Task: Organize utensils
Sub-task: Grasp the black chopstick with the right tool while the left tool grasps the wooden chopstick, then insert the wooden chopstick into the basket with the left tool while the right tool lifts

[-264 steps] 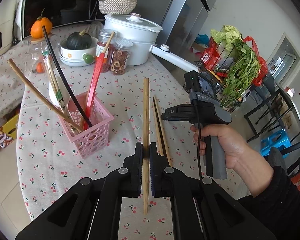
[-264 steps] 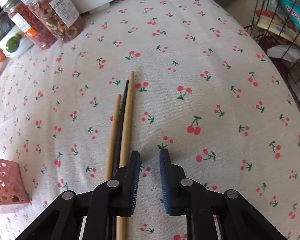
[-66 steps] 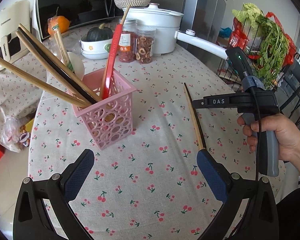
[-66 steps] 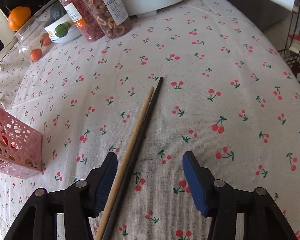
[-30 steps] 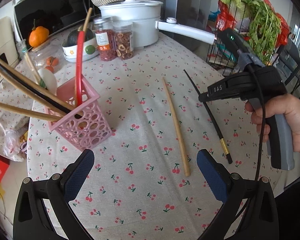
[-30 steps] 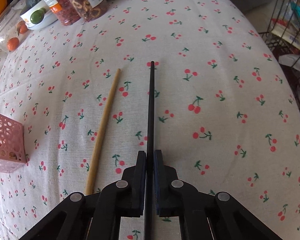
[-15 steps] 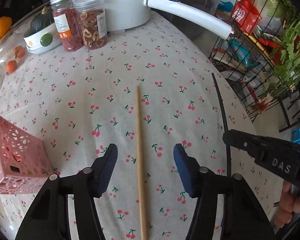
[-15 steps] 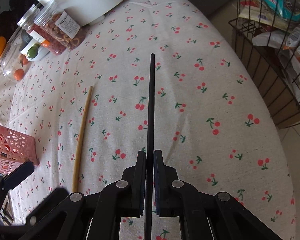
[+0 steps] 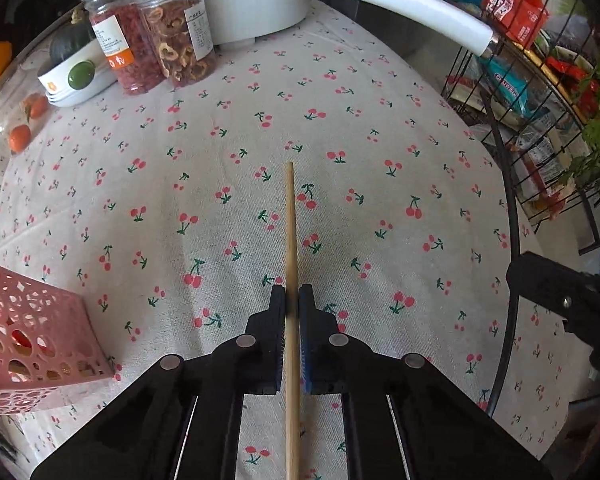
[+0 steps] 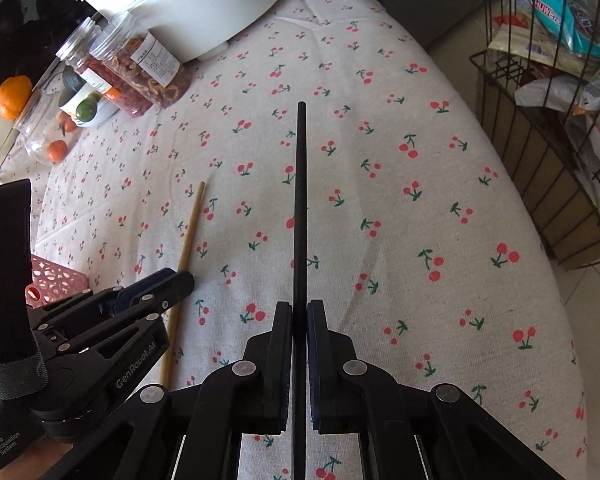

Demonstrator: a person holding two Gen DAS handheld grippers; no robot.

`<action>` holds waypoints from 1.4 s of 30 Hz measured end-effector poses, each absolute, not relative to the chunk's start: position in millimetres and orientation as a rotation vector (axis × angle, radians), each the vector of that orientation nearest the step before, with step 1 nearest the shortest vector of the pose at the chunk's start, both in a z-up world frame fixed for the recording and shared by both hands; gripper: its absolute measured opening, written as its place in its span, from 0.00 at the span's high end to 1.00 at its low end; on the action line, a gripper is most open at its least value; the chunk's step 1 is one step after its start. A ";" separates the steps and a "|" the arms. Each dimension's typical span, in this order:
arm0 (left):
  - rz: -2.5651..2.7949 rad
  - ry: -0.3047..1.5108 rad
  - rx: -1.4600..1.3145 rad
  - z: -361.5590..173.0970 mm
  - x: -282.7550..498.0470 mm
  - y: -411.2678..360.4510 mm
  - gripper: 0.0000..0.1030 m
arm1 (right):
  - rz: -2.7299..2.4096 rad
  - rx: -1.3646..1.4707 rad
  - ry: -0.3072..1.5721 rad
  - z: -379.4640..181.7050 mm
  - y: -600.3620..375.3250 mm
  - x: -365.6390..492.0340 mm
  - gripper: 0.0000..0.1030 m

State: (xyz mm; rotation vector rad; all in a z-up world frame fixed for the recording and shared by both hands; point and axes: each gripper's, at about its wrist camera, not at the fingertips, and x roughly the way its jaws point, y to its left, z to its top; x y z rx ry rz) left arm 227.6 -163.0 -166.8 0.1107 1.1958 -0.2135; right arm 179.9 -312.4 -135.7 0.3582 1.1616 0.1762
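My left gripper is shut on a light wooden chopstick that lies along the cherry-print tablecloth and points away from me. It also shows in the right wrist view, with the left gripper closed on it. My right gripper is shut on a black chopstick and holds it above the cloth; that chopstick shows as a thin dark line in the left wrist view. The pink utensil basket stands at the left, and its corner shows in the right wrist view.
Two jars of dried food, a white pot with a long white handle, a bowl with a squash and a jar of small oranges stand at the back. A wire rack of groceries stands off the table's right edge.
My left gripper has come down over the wooden chopstick and closed on it. My right gripper keeps the black chopstick and has lifted it slightly to the right.
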 end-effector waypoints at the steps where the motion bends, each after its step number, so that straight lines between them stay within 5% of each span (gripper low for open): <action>1: -0.223 1.174 0.113 -159.3 220.7 -159.2 0.94 | 0.177 0.358 1.147 -132.4 -312.3 179.0 0.96; 27: -0.256 0.400 -0.038 62.6 55.1 -11.9 0.94 | 0.218 0.191 0.544 28.0 -244.6 103.0 0.96; 42: -0.136 0.366 -0.076 26.3 102.2 21.9 0.94 | 0.341 0.183 0.543 40.5 -193.3 104.7 0.96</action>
